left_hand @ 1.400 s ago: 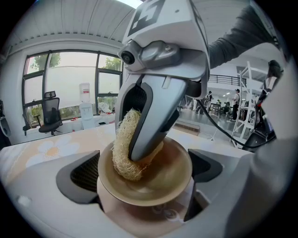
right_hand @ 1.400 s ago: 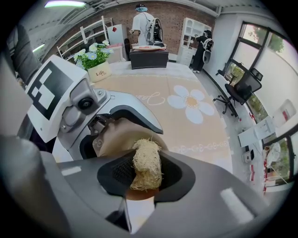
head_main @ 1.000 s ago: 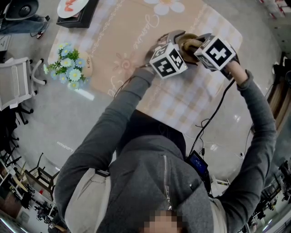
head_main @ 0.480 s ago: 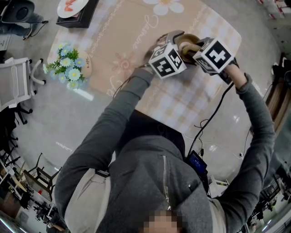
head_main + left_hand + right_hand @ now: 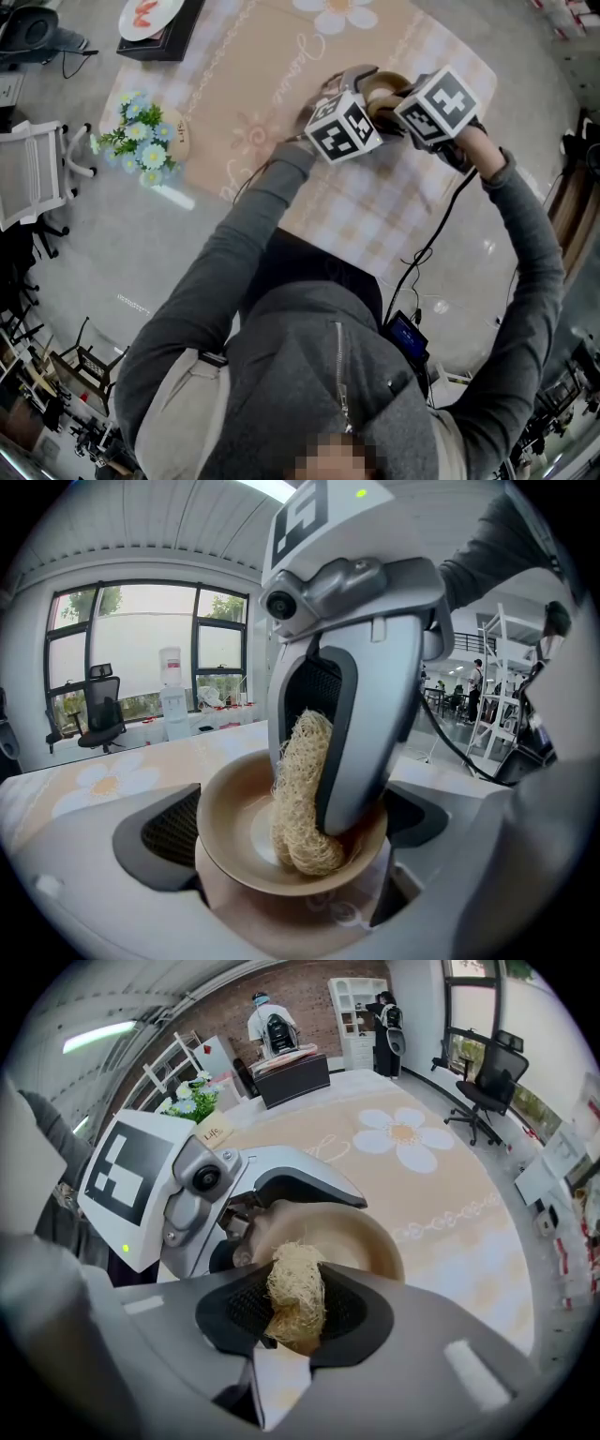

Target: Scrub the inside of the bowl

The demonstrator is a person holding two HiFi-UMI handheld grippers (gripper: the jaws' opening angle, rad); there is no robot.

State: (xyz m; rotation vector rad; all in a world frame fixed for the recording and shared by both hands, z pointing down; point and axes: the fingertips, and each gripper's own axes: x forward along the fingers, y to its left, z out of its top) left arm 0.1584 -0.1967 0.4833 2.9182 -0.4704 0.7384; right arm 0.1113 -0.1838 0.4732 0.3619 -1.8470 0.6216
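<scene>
Left tool (image 5: 281, 850): clamped on bowl (image 5: 230, 803), over tabletop (image 5: 422, 1176). Right tool (image 5: 295, 1312): pinching loofah (image 5: 302, 789), pressed against bowl's inside. Scrubbing apparently under way; remaining extent unclear.

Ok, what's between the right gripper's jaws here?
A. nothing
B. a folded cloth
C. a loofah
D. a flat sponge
C: the right gripper is shut on a pale, fibrous loofah, whose lower end is pressed into the bowl that the left gripper holds.
</scene>
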